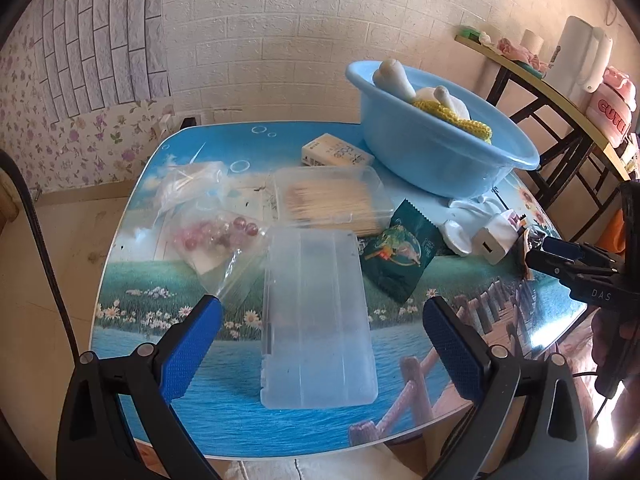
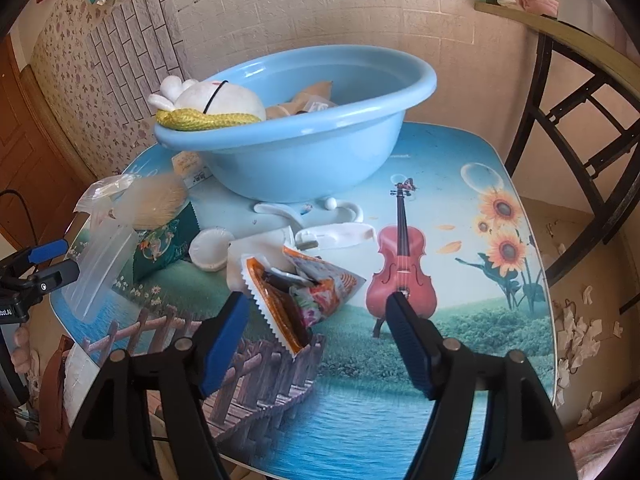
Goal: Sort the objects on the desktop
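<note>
My left gripper (image 1: pixel 322 308) is open, its blue pads either side of a clear plastic case (image 1: pixel 316 320) lying on the table. Behind it lie a clear box of toothpicks (image 1: pixel 334 200), a bag of pink beads (image 1: pixel 218 236), a green packet (image 1: pixel 400 254) and a white charger (image 1: pixel 494 240). My right gripper (image 2: pixel 318 300) is open around an orange snack packet (image 2: pixel 300 292). A blue basin (image 2: pixel 296 132) behind it holds a white plush toy (image 2: pixel 212 98) with a yellow scarf. The basin also shows in the left wrist view (image 1: pixel 436 140).
The picture-printed table (image 2: pixel 460 264) ends close below both grippers. A white hook (image 2: pixel 304 210), a white round pad (image 2: pixel 210 250) and a small cardboard box (image 1: pixel 336 152) lie near the basin. A dark metal shelf (image 1: pixel 560 112) stands to the right.
</note>
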